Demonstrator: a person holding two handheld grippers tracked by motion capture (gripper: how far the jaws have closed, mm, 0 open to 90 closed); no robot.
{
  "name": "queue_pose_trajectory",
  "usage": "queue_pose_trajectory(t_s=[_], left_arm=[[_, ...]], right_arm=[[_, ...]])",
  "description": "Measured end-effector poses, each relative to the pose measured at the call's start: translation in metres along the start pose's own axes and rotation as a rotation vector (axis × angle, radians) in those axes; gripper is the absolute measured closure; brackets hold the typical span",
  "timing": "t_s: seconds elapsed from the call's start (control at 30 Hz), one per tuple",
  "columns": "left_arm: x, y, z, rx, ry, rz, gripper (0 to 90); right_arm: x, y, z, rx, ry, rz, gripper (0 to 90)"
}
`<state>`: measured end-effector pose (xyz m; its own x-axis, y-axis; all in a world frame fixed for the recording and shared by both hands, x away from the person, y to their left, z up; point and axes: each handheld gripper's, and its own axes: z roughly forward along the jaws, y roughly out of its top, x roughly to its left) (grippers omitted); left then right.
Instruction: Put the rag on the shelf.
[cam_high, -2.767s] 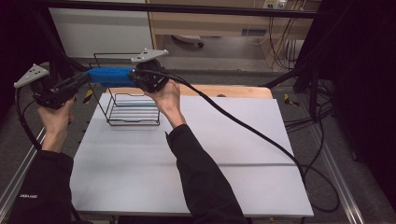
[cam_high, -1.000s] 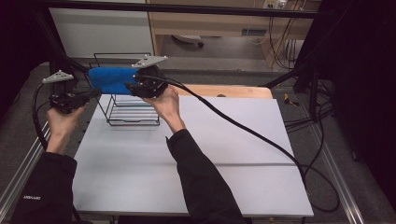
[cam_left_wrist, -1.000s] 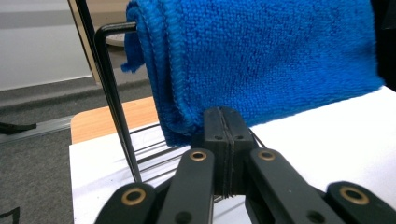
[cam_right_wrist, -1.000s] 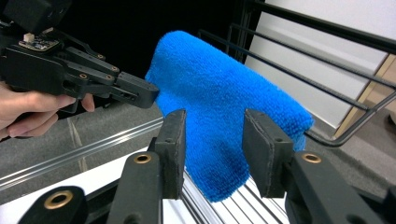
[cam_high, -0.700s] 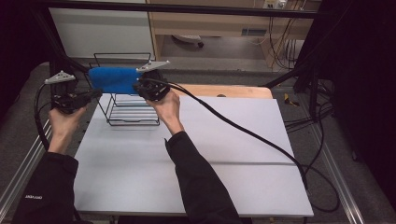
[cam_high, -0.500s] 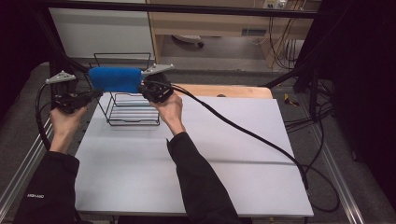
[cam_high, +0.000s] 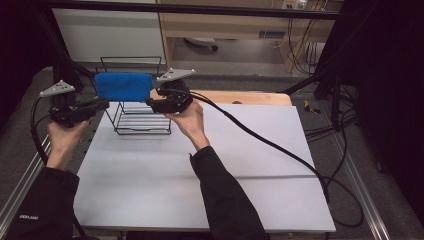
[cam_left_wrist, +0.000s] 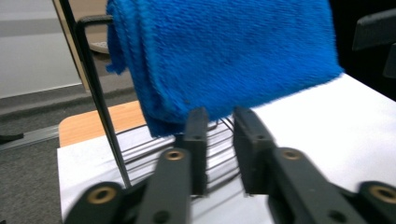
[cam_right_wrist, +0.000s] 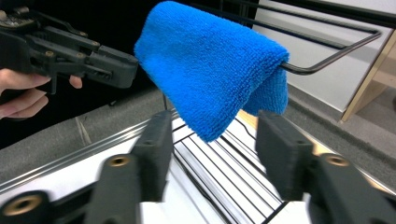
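A folded blue towel (cam_high: 123, 86) hangs over the top bar of a black wire rack (cam_high: 142, 122) at the table's back left. My left gripper (cam_high: 102, 104) is just left of the rack, level with the towel's lower edge. In the left gripper view its jaws stand a little apart with nothing between them, and the towel (cam_left_wrist: 224, 56) hangs just beyond. My right gripper (cam_high: 150, 101) is at the rack's right side. It (cam_right_wrist: 217, 149) is open wide, and the towel's (cam_right_wrist: 210, 70) lower corner hangs free ahead of it. The left gripper (cam_right_wrist: 79, 56) is behind.
The rack stands on a white table top (cam_high: 200, 170) with a wooden strip (cam_high: 250, 96) along its back edge. A thick black cable (cam_high: 270, 145) trails from the right gripper across the table to the right. Dark frame posts stand at the back left.
The towel, earlier stretched between both grippers, has been lifted and draped over the rack's top bar. Both grippers have let go and sit slightly lower beside it.
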<state>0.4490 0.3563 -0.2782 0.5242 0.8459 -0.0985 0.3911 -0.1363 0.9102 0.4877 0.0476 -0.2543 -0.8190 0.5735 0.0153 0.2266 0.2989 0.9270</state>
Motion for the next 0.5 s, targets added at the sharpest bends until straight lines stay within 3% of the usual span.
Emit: queue_pose_trajectory(t_s=[0.17,0.5], left_arm=[[-0.005,-0.011,-0.003,0.012,-0.011,0.008,53.7],[-0.019,-0.041,0.005,0.042,-0.043,0.009,26.7]], right_arm=[[-0.003,-0.007,-0.018,-0.015,-0.011,0.030,28.6],[-0.016,-0.035,-0.056,0.000,-0.058,0.037,10.1]])
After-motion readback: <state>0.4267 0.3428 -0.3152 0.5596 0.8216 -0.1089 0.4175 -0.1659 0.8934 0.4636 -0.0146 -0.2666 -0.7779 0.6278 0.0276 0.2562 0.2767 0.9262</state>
